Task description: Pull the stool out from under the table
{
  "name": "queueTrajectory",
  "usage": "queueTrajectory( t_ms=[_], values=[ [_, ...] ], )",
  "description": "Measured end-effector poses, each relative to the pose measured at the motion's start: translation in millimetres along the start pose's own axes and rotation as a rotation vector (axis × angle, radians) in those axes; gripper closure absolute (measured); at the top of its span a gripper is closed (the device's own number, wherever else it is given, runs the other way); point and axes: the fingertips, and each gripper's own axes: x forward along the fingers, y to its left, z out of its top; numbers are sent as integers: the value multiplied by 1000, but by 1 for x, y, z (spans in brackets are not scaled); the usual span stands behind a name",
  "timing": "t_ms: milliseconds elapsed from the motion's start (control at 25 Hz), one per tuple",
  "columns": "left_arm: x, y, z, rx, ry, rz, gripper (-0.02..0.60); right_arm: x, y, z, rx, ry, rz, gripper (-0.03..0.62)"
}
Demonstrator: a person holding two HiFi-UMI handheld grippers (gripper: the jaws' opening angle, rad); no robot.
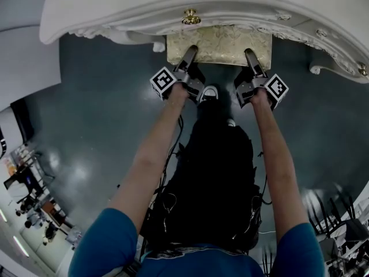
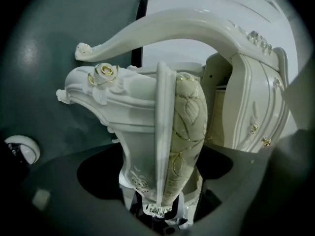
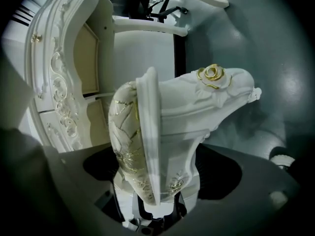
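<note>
Reaching forward on straight arms, left gripper (image 1: 191,51) and right gripper (image 1: 249,53) clamp the stool (image 1: 219,44) (one each side).

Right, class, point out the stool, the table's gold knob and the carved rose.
stool (image 1: 219,44), head view, on its patterned cushion.
gold knob (image 1: 191,18), head view, on its centre.
carved rose (image 2: 104,73), left gripper view, on its petals.

No legible text (none anywhere)
</note>
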Motion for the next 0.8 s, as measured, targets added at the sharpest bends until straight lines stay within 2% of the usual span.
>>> queueTrajectory(
  t_ms=[120, 360, 640, 720, 800],
  values=[
    [-14, 4, -6, -18, -10, 20, 139, -13, -6, -8, 29, -2, -25, 140],
    [-32, 10, -12, -11, -3, 75, 156, -38, -16, -25, 85, -14, -78, 168],
    [-68, 14, -37, -27, 1, 118, 184, -78, -26, -43, 106, -23, -109, 181],
    [-76, 8, -41, -23, -7, 99, 281, -83, -28, -46, 116, -31, -110, 184],
    [-83, 3, -46, -14, -20, 89, 339, -90, -29, -49, 123, -38, -110, 189]
  ],
)
